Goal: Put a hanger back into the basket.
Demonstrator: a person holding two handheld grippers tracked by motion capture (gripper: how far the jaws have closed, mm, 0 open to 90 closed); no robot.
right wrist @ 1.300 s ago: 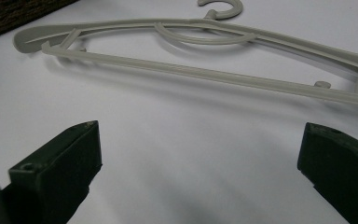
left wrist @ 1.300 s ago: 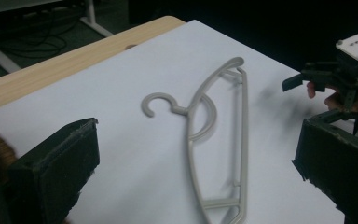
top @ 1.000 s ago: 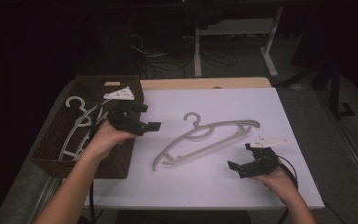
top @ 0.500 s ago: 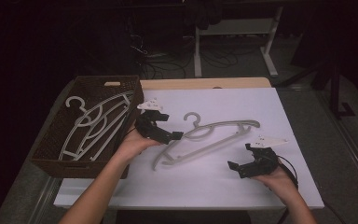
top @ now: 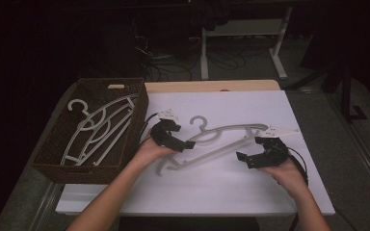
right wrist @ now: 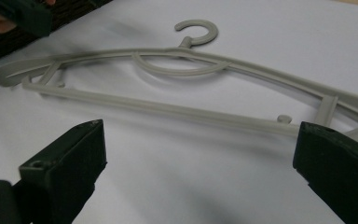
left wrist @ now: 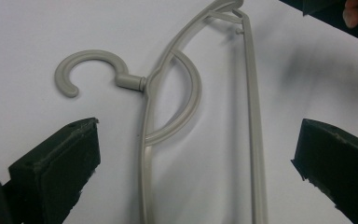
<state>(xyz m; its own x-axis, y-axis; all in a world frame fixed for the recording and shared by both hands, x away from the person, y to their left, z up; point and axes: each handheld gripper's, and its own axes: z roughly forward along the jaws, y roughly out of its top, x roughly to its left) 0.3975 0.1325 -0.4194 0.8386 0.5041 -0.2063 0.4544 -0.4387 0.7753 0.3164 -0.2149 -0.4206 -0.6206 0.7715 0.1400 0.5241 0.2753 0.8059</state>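
High view: I count one hanger (top: 221,139) on the table (top: 231,192), several in the basket (top: 53,159) at nine o'clock; both grippers (top: 189,144) (top: 241,158) gape, empty.

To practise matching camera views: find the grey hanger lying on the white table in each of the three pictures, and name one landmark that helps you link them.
High view: the hanger lies mid-table, between the left gripper and the right gripper.
Left gripper view: it runs top to bottom between the open jaws.
Right gripper view: it stretches across the upper half, beyond the open jaws.
Shared landmark: its curved hook.
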